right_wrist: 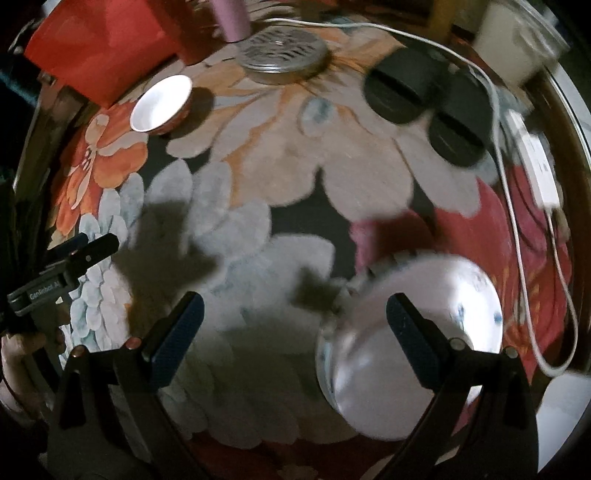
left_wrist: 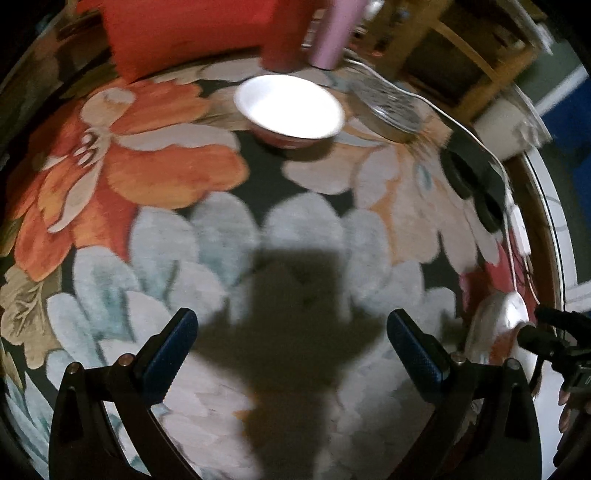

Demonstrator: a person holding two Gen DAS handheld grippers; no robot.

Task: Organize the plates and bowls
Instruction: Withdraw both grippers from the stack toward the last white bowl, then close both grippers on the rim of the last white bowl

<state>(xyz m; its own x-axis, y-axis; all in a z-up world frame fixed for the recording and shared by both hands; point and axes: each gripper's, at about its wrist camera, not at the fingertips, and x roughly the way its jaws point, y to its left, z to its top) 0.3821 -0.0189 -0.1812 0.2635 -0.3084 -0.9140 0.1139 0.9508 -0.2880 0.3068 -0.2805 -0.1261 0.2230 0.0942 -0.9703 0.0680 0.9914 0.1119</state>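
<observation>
A white bowl with a reddish outside (left_wrist: 290,109) sits on the floral tablecloth far ahead of my left gripper (left_wrist: 291,347), which is open and empty above the cloth. The bowl also shows in the right wrist view (right_wrist: 160,105) at the upper left. A white plate with blue marks (right_wrist: 410,343) lies under my right gripper (right_wrist: 295,328), which is open and empty; its right finger is over the plate. The plate's edge shows in the left wrist view (left_wrist: 498,325) at the right. The left gripper shows in the right wrist view (right_wrist: 85,251).
A metal perforated lid (right_wrist: 282,53) lies at the back. Two black round objects (right_wrist: 428,99) sit at the right. A white cable and charger (right_wrist: 535,166) run along the right edge. A red box (right_wrist: 99,40) and a pink cylinder (right_wrist: 231,18) stand at the back.
</observation>
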